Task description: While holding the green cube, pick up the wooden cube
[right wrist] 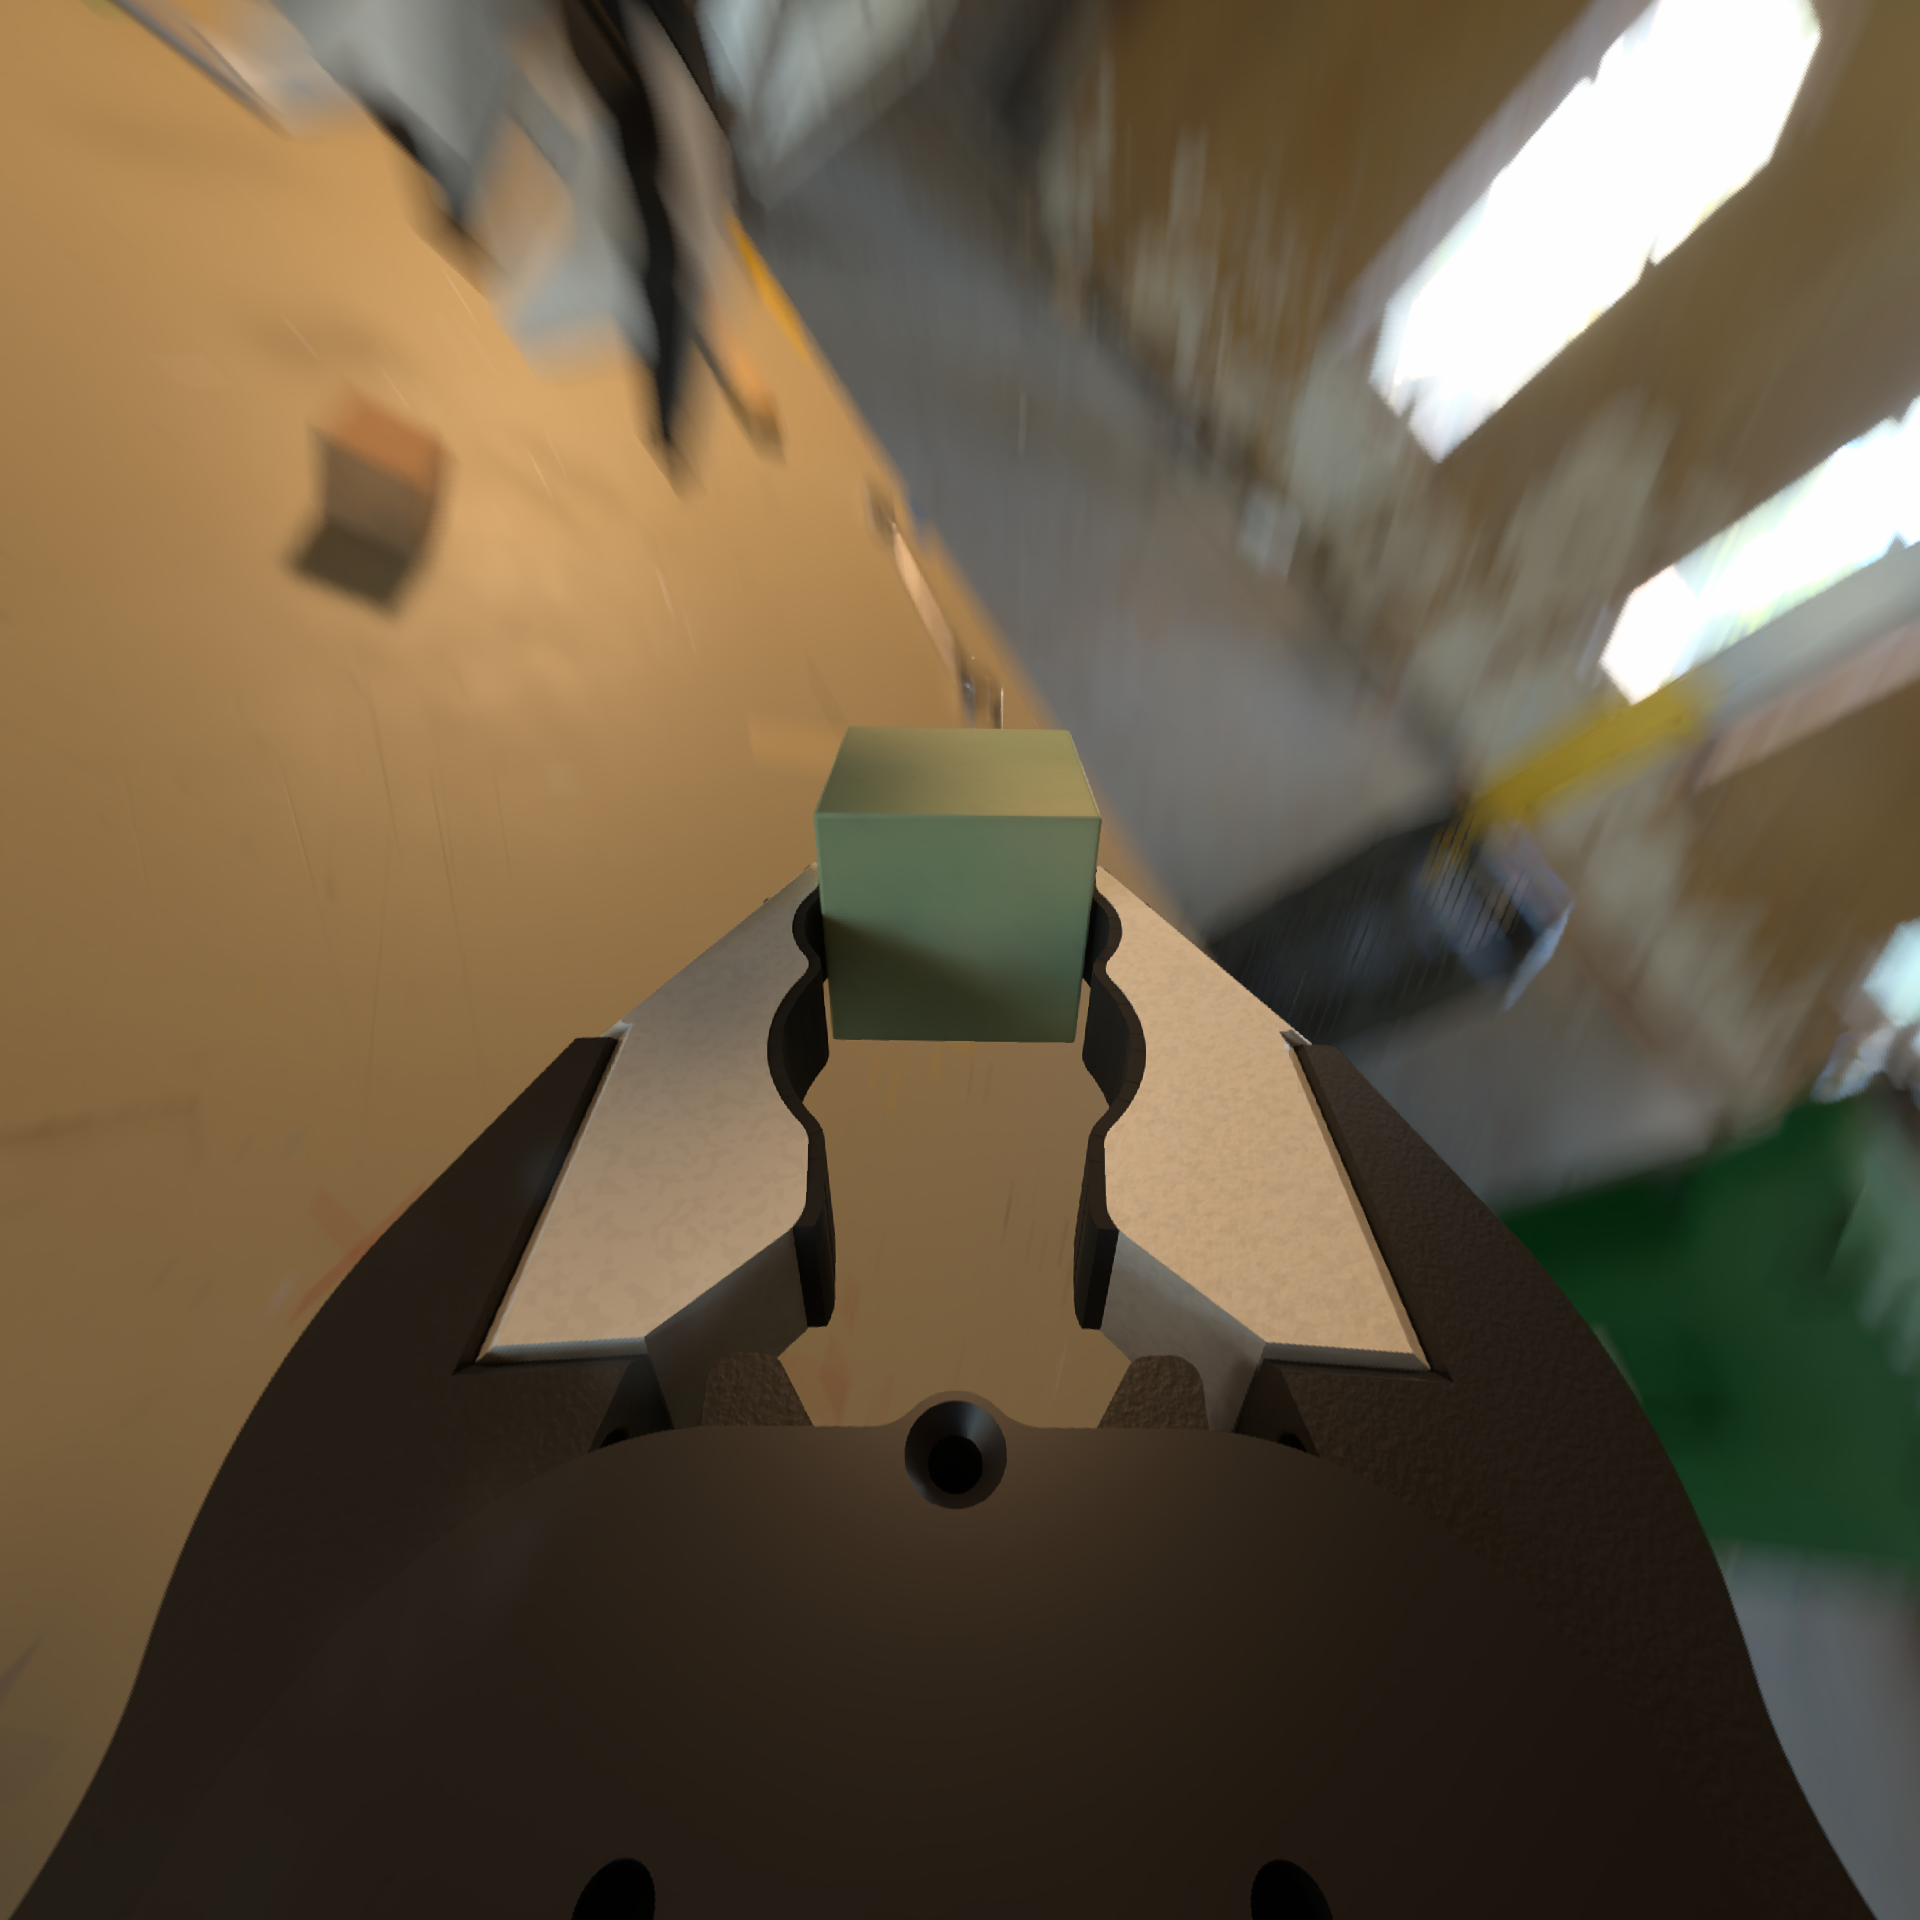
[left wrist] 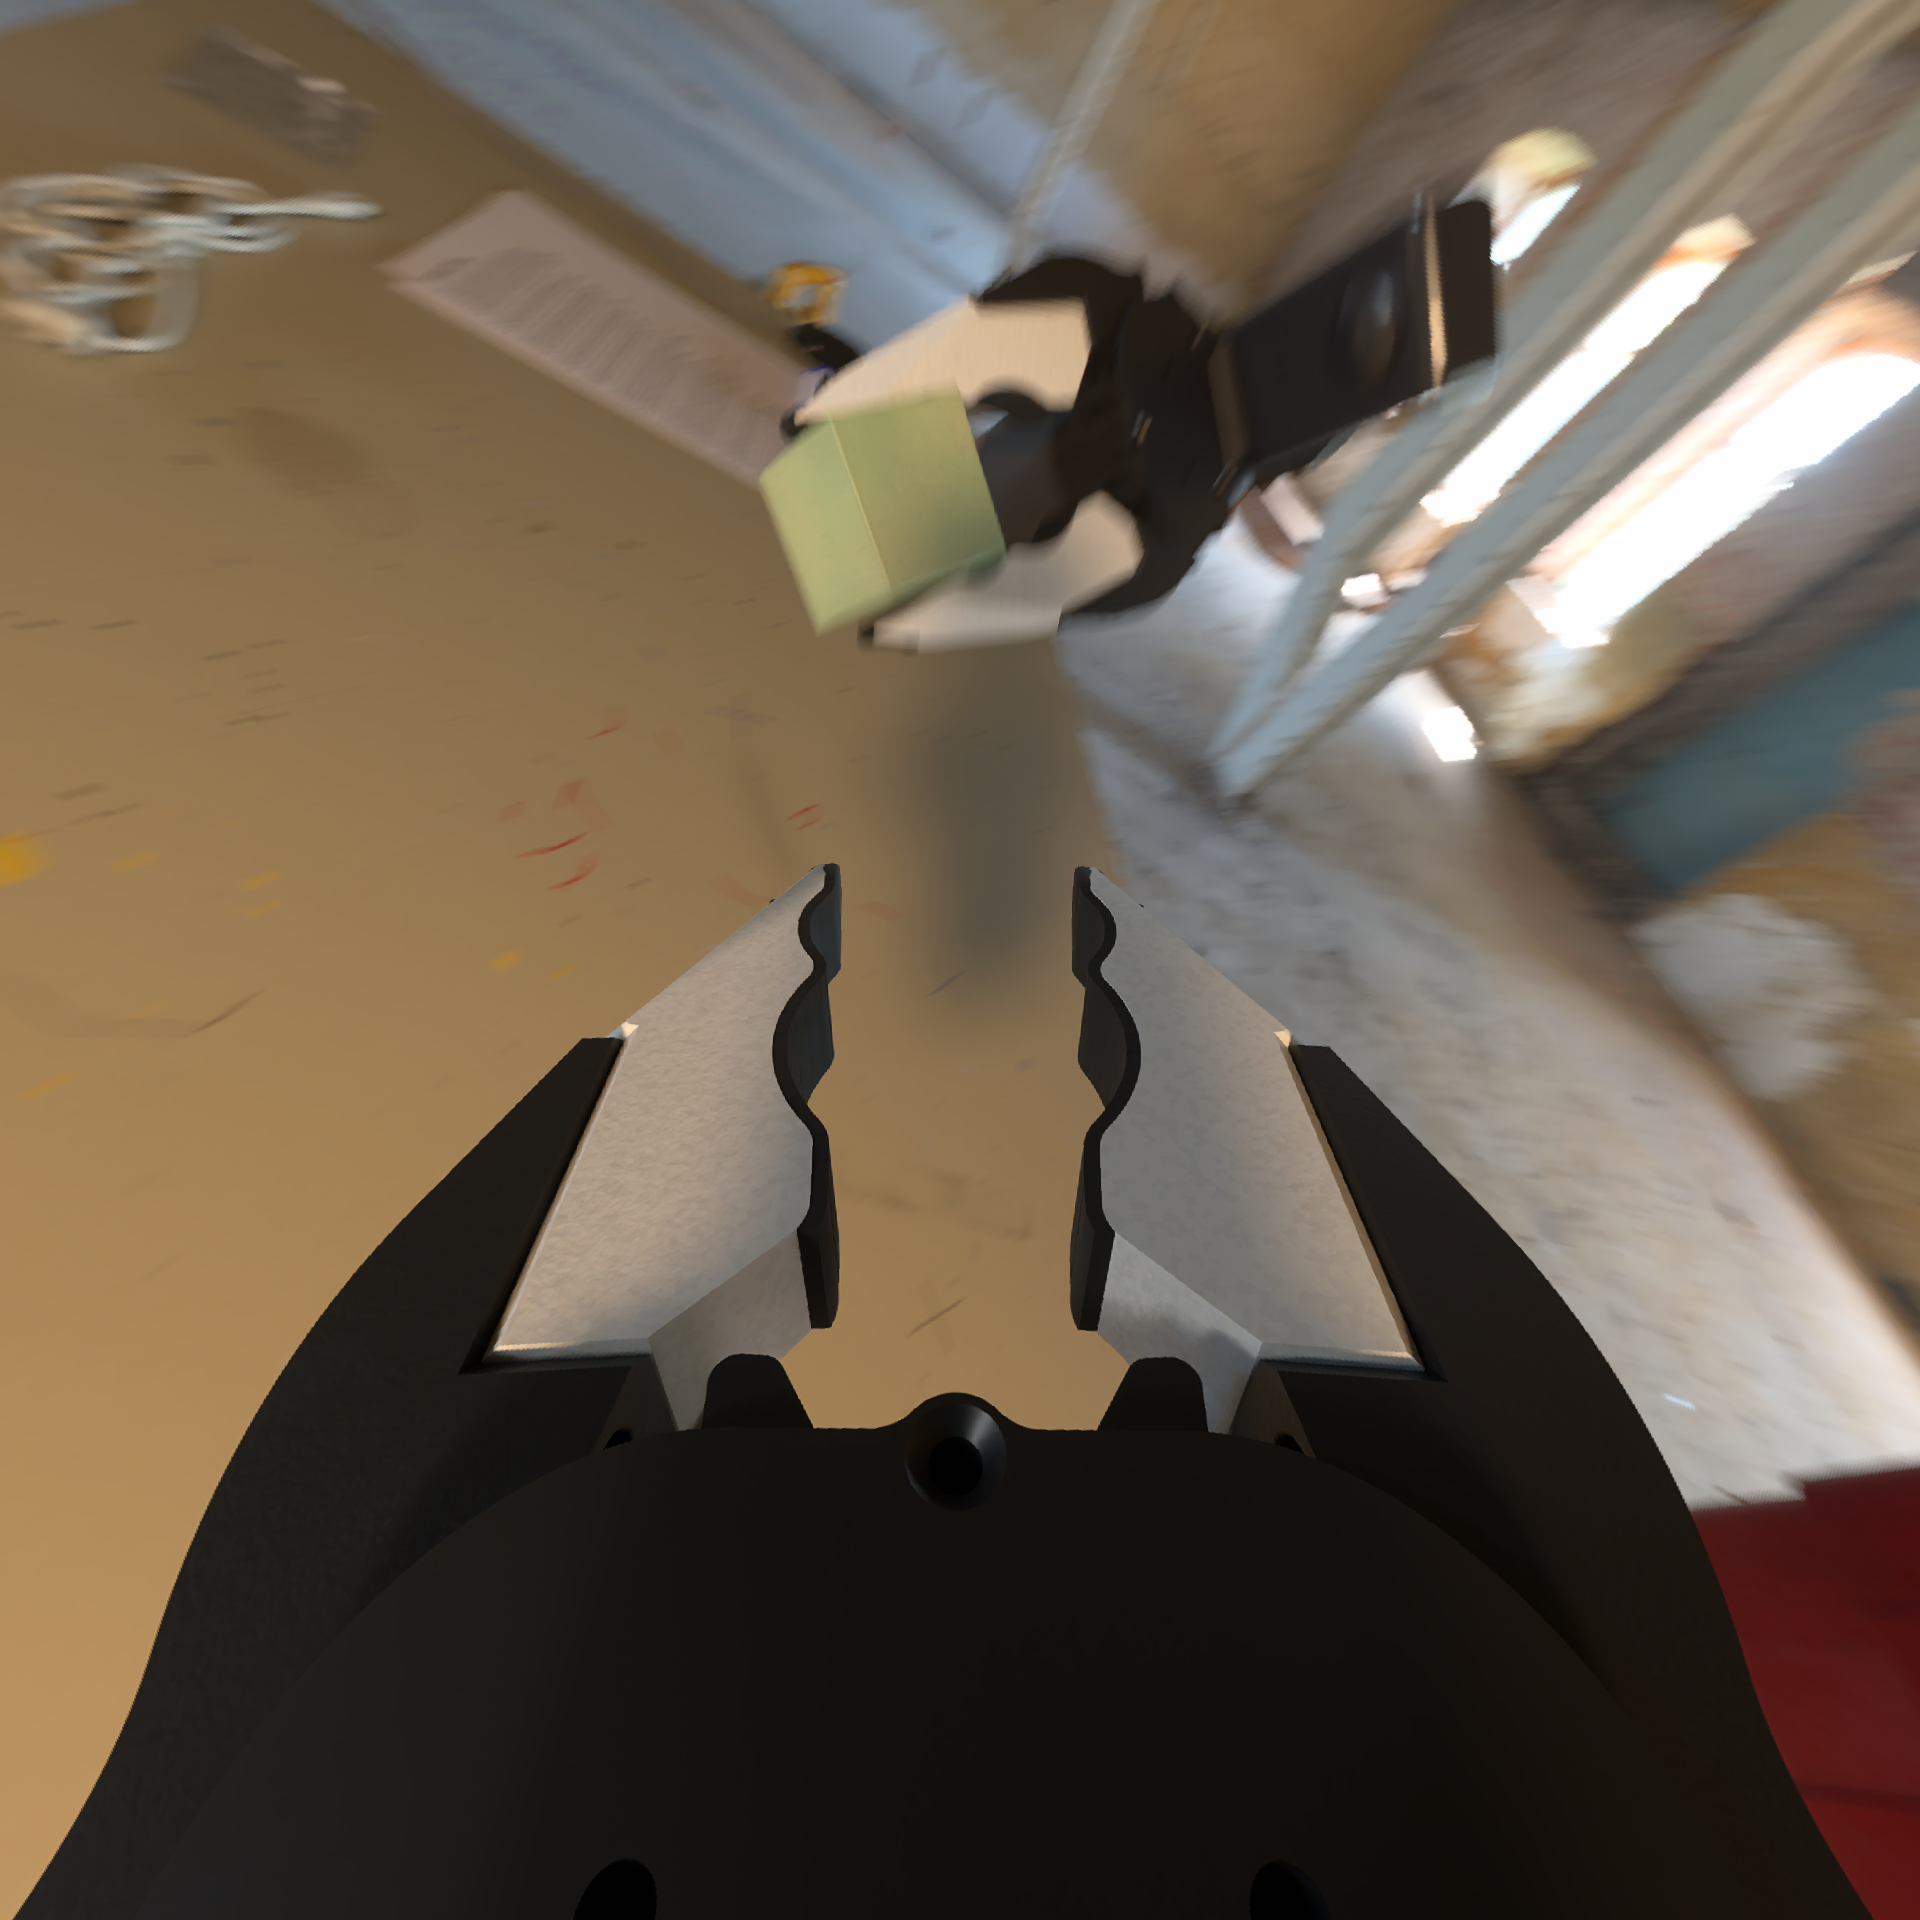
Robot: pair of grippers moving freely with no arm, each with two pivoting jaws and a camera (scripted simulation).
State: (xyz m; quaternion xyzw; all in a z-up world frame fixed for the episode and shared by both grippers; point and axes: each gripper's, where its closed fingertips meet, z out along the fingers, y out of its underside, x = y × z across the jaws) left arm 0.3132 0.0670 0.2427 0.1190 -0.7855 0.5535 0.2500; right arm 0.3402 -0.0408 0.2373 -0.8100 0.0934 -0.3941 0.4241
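**Green cube secured on the right; the left has yet to find the wooden cube**

In the right wrist view the right gripper (right wrist: pixel 956 914) has its fingers (right wrist: pixel 665 1122) clamped on the green cube (right wrist: pixel 956 883), which sits square between the tips and projects a little beyond them. The grip looks even on both sides, with no visible tilt. In the left wrist view the left gripper (left wrist: pixel 956 894) has its fingers (left wrist: pixel 686 1132) apart, a clear gap between the pads and nothing in it; only the tan surface (left wrist: pixel 312 727) shows below.

From the left view, the right gripper (left wrist: pixel 940 488) hangs at about 12 o'clock, well above the surface, the green cube (left wrist: pixel 883 509) in its tips. A white sheet (left wrist: pixel 582 322) and a pale chain-like tangle (left wrist: pixel 114 249) lie toward 10 and 11 o'clock.

The wooden cube (right wrist: pixel 369 509) appears only in the right view, at about 10 o'clock: a brownish block resting on the surface (right wrist: pixel 260 883), blurred, well apart from the held cube. It is not in the left view at all.

The step in hand, as I judge it, is bringing the left gripper to the wooden cube. To do it well, turn the left gripper until the block sits centred between the parted fingers, line the pads with two opposite flat faces, descend until the tips straddle it, then close. Meanwhile keep the right gripper steady and clear of the left one's path, so the green cube is neither knocked nor loosened.
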